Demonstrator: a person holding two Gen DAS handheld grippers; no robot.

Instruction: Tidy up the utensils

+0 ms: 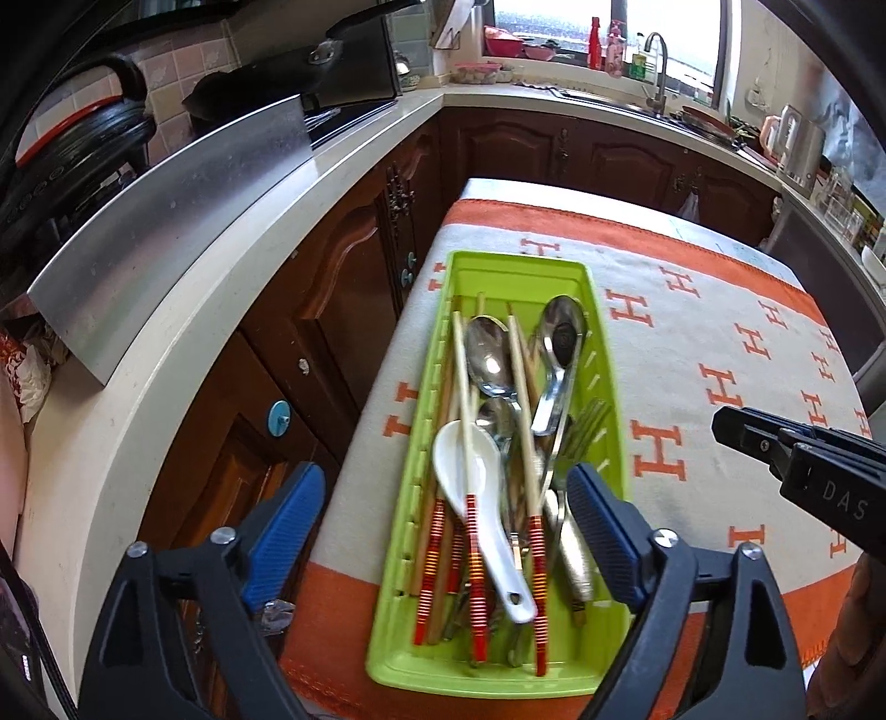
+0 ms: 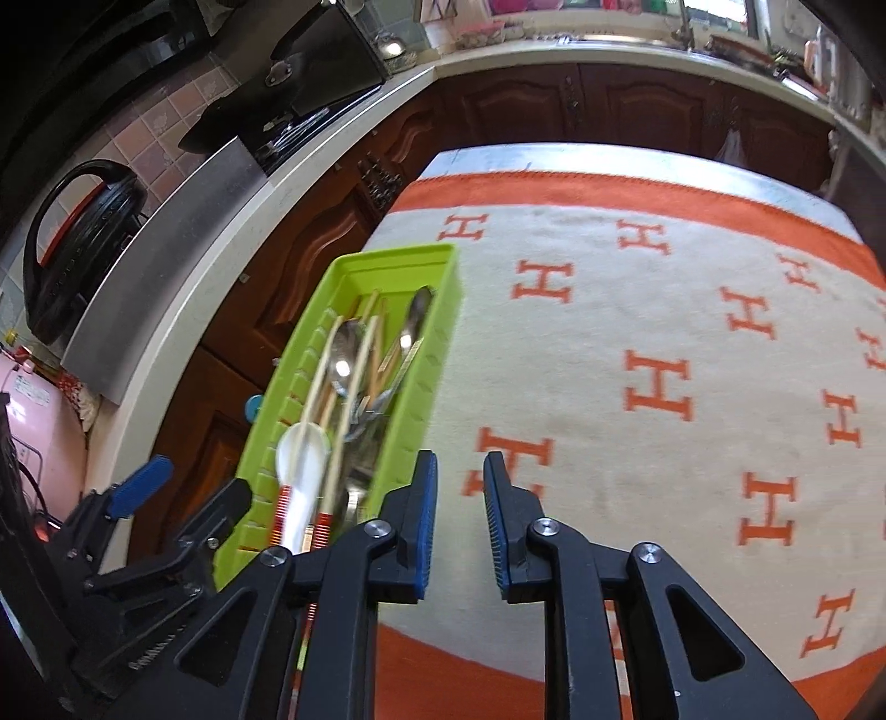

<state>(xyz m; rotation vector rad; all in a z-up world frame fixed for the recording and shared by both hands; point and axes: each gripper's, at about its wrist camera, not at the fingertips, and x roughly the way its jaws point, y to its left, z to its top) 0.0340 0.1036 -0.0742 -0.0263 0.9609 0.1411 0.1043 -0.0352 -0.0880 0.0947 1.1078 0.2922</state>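
A long lime-green tray [image 1: 601,310] lies near the left edge of the cloth-covered bench. Inside, heaped lengthwise, lie metal spoons [image 1: 487,354], a fork [image 1: 587,426], a white ceramic spoon [image 1: 470,471] and wooden chopsticks [image 1: 520,376] with red-striped ends.

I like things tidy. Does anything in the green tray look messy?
Yes. In the green tray, the chopsticks lie crisscrossed over the metal spoons and the white spoon, all jumbled in one heap, not sorted by kind. Nothing looks spilled or broken.

Bright daylight enters through the far window [image 1: 609,33], which is overexposed. Glare spots sit on the shiny steel spoons [image 1: 490,354]. Fisheye bending darkens the corners; near utensils blur slightly.
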